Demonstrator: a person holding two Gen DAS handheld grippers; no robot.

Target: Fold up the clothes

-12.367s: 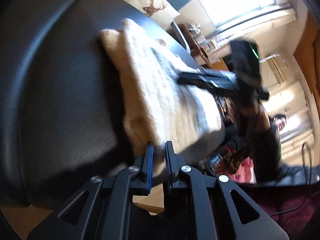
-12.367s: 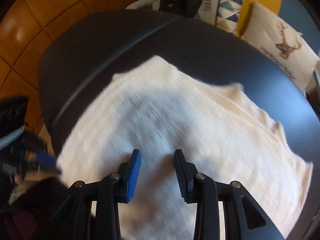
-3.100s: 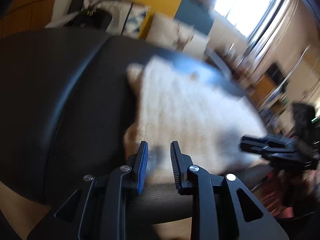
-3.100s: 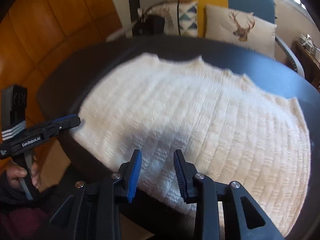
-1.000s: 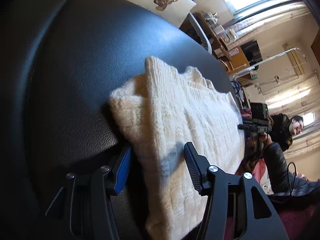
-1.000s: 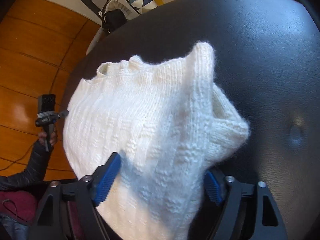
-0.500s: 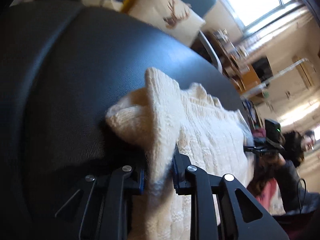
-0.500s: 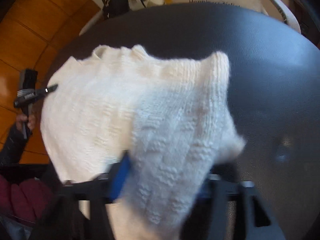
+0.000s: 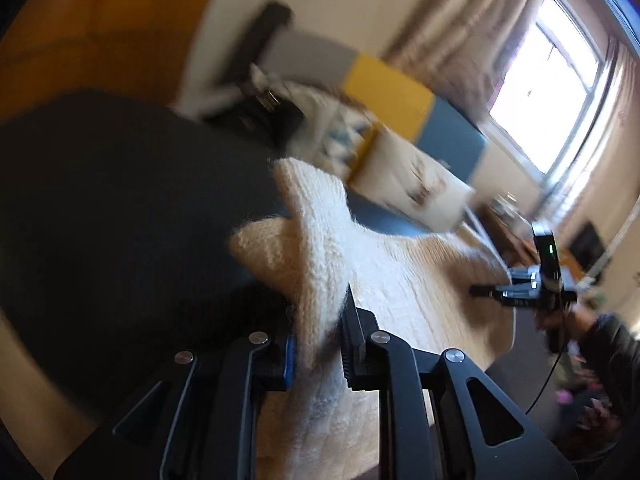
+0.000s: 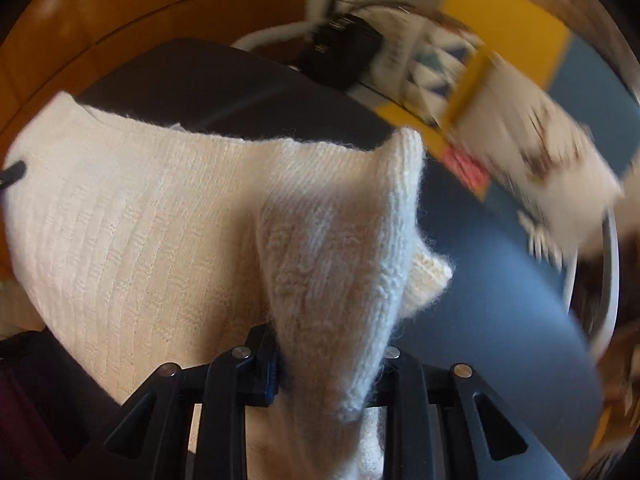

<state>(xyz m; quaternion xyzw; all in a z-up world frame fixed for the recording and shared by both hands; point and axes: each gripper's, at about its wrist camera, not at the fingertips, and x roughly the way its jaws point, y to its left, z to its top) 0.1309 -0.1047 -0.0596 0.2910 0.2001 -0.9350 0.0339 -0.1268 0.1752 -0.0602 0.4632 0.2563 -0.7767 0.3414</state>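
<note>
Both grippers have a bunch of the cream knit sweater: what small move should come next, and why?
Probably carry both held corners across toward the far edge of the sweater. The left gripper and the right gripper, its jaws closing, each pinch a bunched corner raised off the black surface, so the near part is ready to fold over.

We are seeing daylight pouring in from the window (image 9: pixel 552 92), which is blowing out to white glare. Motion blur is smearing the sofa cushions (image 10: pixel 540 152) in both views, and fisheye distortion is bending and darkening the edges.
</note>
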